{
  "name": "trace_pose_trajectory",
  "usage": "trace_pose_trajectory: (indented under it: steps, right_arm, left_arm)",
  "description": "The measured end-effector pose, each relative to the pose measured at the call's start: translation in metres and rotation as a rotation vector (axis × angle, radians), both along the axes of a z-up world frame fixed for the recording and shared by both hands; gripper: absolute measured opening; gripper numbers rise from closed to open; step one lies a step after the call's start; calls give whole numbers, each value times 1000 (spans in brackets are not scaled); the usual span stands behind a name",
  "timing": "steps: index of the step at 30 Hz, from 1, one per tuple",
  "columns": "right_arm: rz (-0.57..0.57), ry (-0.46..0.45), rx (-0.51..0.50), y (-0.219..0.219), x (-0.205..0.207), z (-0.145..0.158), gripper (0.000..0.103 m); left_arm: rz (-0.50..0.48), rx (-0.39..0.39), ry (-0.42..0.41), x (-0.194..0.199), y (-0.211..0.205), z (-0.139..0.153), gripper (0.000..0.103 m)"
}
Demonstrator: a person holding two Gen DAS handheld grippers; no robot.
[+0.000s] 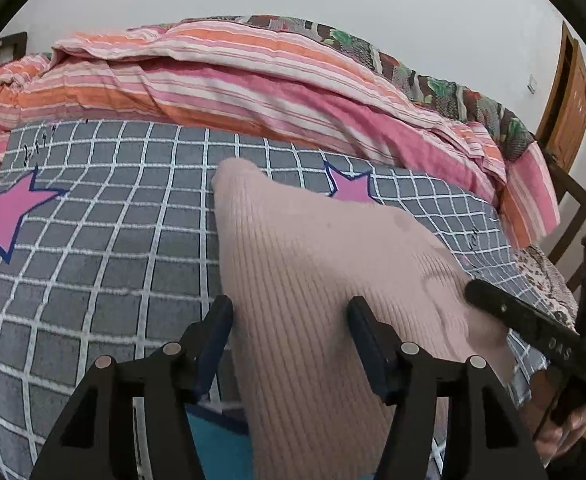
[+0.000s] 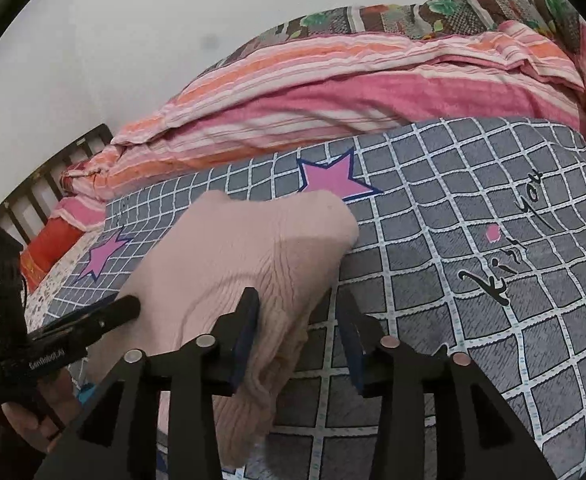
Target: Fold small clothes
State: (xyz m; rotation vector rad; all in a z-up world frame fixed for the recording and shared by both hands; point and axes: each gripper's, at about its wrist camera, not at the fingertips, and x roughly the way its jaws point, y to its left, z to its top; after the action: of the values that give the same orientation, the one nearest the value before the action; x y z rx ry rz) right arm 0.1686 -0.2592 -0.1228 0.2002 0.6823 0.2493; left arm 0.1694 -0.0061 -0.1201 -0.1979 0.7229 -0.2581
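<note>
Garment: we see 1 pink ribbed knit piece [image 1: 313, 280] lying on the grey checked bed sheet [image 1: 93, 248].
Left gripper [image 1: 289, 312]: fingers spread apart, the knit lies between them, not clamped.
Right gripper [image 2: 299, 304]: fingers apart, knit edge against the left finger.
Behind: striped pink quilt [image 1: 213, 80] along the wall.

We get soft, even indoor light in both views, nothing blown out. Faint shadows fall on the pink knit garment [image 1: 333, 280] and beside it on the checked sheet [image 2: 433, 280]. Heavy fisheye bending, black corners, and everything's a bit soft and grainy.
</note>
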Motion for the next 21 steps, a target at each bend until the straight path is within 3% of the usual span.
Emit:
trace_pose_trajectory:
  steps: [11,21]
  right_arm:
    - [-24,-42,-77,10,2,-4,49]
    - [-31,-39,-81,15,22,9,49]
  left_arm:
    - [40,46,12,18,-7,-1,59]
    - [62,-11,14,29,23,2,59]
